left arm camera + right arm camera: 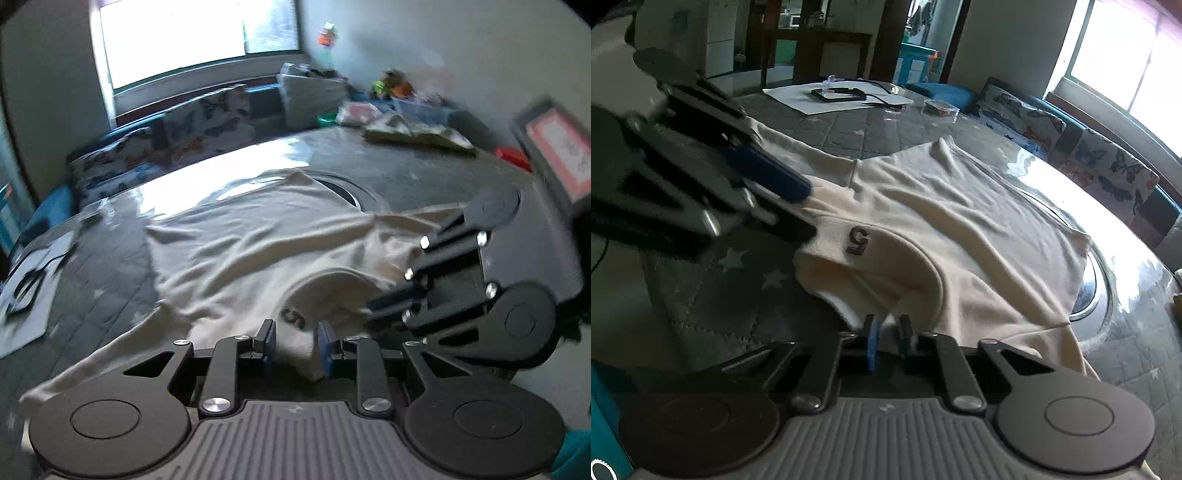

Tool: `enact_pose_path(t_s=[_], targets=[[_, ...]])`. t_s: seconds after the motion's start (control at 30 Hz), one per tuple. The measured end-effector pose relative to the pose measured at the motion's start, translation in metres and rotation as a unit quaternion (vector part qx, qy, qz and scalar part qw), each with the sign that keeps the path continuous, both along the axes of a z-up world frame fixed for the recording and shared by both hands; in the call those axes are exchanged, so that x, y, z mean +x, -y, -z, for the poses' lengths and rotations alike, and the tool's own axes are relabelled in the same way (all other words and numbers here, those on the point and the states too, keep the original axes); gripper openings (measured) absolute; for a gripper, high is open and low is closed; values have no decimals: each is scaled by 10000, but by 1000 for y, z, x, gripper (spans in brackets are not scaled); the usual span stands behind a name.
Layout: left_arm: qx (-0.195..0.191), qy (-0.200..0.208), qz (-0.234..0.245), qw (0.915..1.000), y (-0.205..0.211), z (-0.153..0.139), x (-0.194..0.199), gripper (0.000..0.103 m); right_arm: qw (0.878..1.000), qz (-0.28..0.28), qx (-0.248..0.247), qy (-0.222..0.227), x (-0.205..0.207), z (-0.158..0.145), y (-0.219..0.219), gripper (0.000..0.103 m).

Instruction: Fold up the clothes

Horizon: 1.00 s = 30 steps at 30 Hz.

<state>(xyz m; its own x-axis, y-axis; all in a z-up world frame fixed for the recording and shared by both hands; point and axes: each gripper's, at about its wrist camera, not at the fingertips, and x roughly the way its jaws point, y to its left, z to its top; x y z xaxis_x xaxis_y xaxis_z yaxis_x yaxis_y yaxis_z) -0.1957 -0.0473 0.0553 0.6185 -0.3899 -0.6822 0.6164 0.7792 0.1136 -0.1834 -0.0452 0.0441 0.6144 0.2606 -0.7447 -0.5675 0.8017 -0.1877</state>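
Pointing collar-first at both claws: cream shirt

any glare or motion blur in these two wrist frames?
Left wrist: window blown out, bright glare on the table behind the shirt, edges smeared by motion blur. Right wrist: window overexposed, glare strip on the table, left gripper blurred, shirt fairly sharp.

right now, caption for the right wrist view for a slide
Both grippers, right gripper and left gripper, pinch the collar edge of a cream shirt on the table.
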Motion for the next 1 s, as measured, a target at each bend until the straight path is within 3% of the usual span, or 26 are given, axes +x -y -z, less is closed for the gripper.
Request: enact_pose_path(t_s=[0.13, 0.2, 0.3, 0.5, 0.67, 0.83, 1.0], targets=[[420, 37, 158, 9990, 12, 20, 6, 28, 10000, -3, -20, -6, -1, -5, 4, 6], [452, -26, 103, 9989, 10, 24, 11, 26, 10000, -31, -52, 18, -4, -8, 5, 5], [319, -82, 77, 9994, 2, 23, 14, 14, 10000, -69, -28, 41, -9, -14, 11, 5], [-588, 93, 160, 9981, -27, -1, 3, 13, 9996, -159, 201, 134, -15, -32, 24, 5], [-721, -85, 360, 9967, -37, 11, -6, 13, 9988, -360, 329, -71, -20, -34, 30, 5], [-368, -217, 323, 9986, -35, 26, -4, 14, 9985, -281, 257, -383, -23, -20, 32, 5], [-175, 147, 513, 9984, -27, 15, -9, 24, 9986, -429, -2, -300, -32, -19, 26, 7]])
